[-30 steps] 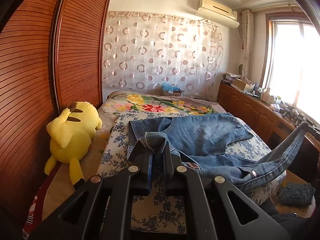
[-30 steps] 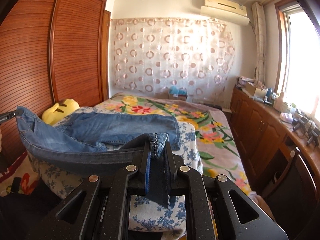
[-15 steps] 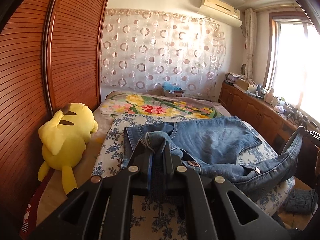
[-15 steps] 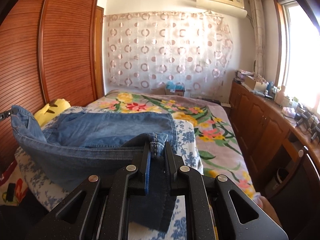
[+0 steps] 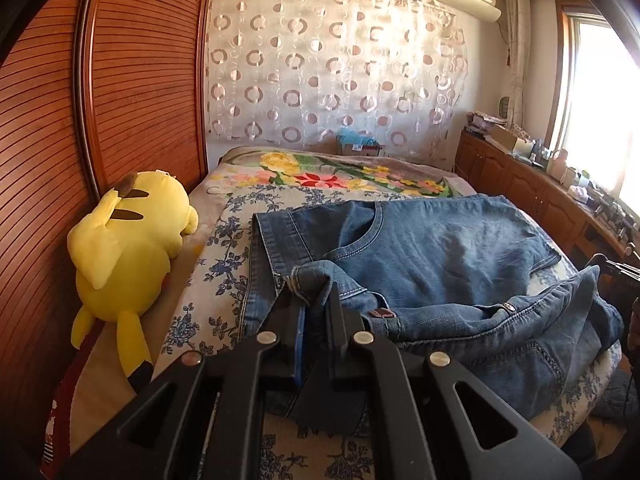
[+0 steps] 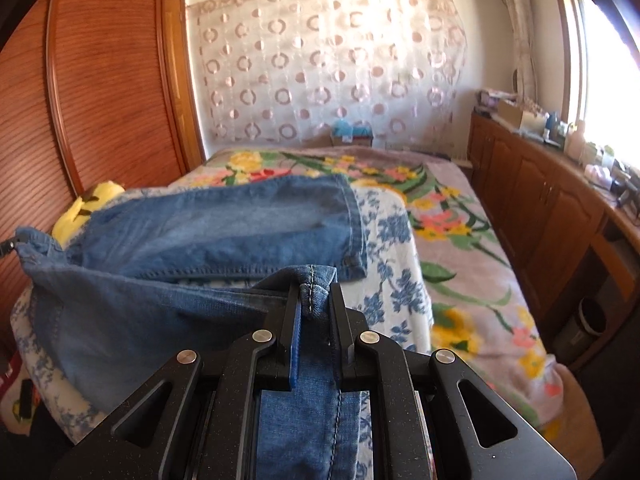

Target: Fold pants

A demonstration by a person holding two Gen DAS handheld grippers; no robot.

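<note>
Yellow plush toy (image 5: 128,248) lies at far left beside slatted wooden wardrobe (image 5: 52,128). Blue denim pants (image 5: 440,264) spread on blue-floral bedsheet (image 5: 224,264). Left gripper (image 5: 314,292) clenched on bunched waistband corner. Right gripper (image 6: 314,296) clenched on stitched denim edge; fabric sags between both.

Left gripper (image 5: 311,295): jaws clamped tight, denim pinched between the 2 fingertips, pointing forward and tilted down. Right gripper (image 6: 314,296): jaws closed on a seamed fold of denim, fabric running back between both fingers toward the camera, same downward tilt. Neither holding hand is visible.
</note>
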